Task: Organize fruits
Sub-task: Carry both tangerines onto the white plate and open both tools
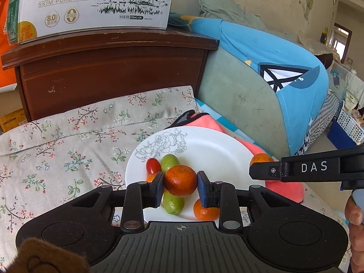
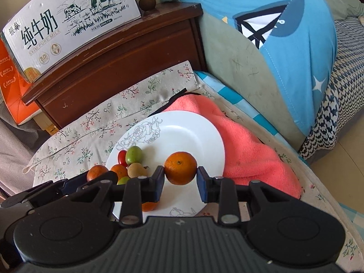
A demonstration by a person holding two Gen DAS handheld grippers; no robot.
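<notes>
Left gripper (image 1: 180,187): matte black plastic body with a ribbed grey centre panel behind the jaws, flanked by two round black discs. Blue pads (image 1: 203,190) line the jaws; silver rivets pin the black linkage arms. Right gripper (image 2: 180,182): identical build, white letters "DAS" along one finger's side, with a small screw.

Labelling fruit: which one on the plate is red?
The cherry tomato at the pile's far left on the plate, beside a green fruit. It is small, glossy, red; the others are orange, green or brownish.
</notes>
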